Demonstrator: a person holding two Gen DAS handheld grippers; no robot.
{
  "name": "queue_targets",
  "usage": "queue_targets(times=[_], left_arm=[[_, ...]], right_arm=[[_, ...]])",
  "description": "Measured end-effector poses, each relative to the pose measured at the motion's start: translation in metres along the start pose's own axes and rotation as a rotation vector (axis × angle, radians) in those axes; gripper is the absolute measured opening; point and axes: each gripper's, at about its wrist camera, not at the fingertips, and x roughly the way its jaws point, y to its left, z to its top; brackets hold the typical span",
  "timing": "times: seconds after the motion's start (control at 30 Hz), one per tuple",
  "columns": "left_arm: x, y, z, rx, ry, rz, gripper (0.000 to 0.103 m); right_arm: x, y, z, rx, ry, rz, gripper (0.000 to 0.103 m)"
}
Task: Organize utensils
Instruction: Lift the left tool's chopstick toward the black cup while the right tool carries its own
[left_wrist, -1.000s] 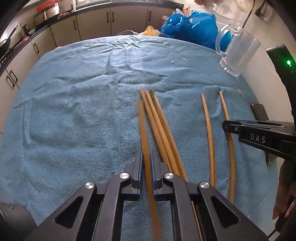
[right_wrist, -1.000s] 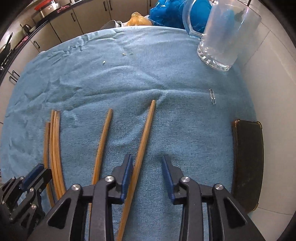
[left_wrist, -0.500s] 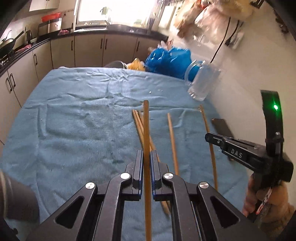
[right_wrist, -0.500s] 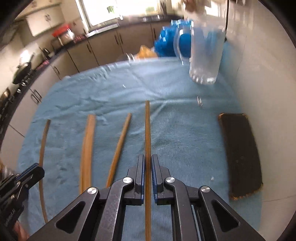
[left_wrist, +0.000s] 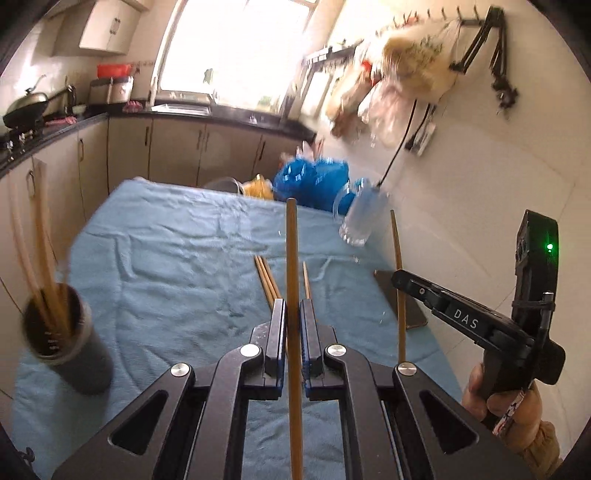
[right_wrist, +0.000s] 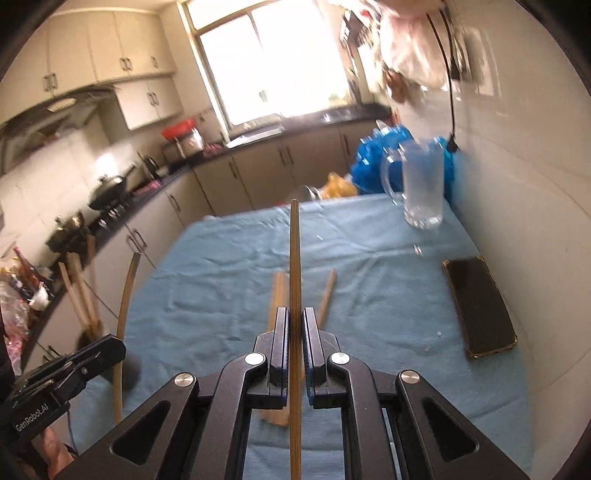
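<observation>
In the left wrist view my left gripper (left_wrist: 291, 306) is shut on a wooden chopstick (left_wrist: 291, 240) that points up and away, lifted above the blue cloth (left_wrist: 166, 266). My right gripper (right_wrist: 294, 314) is likewise shut on another chopstick (right_wrist: 294, 251), raised off the cloth. A dark cylindrical holder (left_wrist: 70, 354) with several chopsticks in it stands at the near left of the table. Three chopsticks (left_wrist: 266, 278) lie together mid-cloth, with one more (left_wrist: 306, 278) beside them. The right gripper's tool (left_wrist: 461, 317) and its chopstick (left_wrist: 397, 258) show on the right.
A glass mug (right_wrist: 421, 184) stands at the far right corner, in front of a blue plastic bag (left_wrist: 314, 181). A dark phone (right_wrist: 480, 302) lies along the right edge by the white wall. Kitchen cabinets and counter run behind and to the left.
Both grippers closed on a chopstick each and lifted them off the cloth, tilting upward. The right jaws went from open to shut. The holder has come into view at left.
</observation>
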Motion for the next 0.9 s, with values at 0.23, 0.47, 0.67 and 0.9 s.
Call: queue_targets(times=[0.23,0.47,0.67,0.9], left_arm=[[-0.072,0.045,0.015,-0.053,-0.134,0.047,0.007],[-0.119,0.093,0.031,-0.076,-0.283,0.181,0.007],[-0.123,0.14,0.046,-0.127,-0.335,0.243,0.007],[-0.106,0.18,0.068,-0.182,-0.392,0.248,0.007]], right_arm=[[-0.027,0.057,0.008,-0.035,-0.116,0.102,0.007],[-0.037,0.126,0.014,-0.064,-0.243,0.192,0.007],[-0.011,0.183,0.023,-0.053,-0.256,0.297,0.007],[0.031,0.237,0.039,-0.037,-0.262,0.373,0.007]])
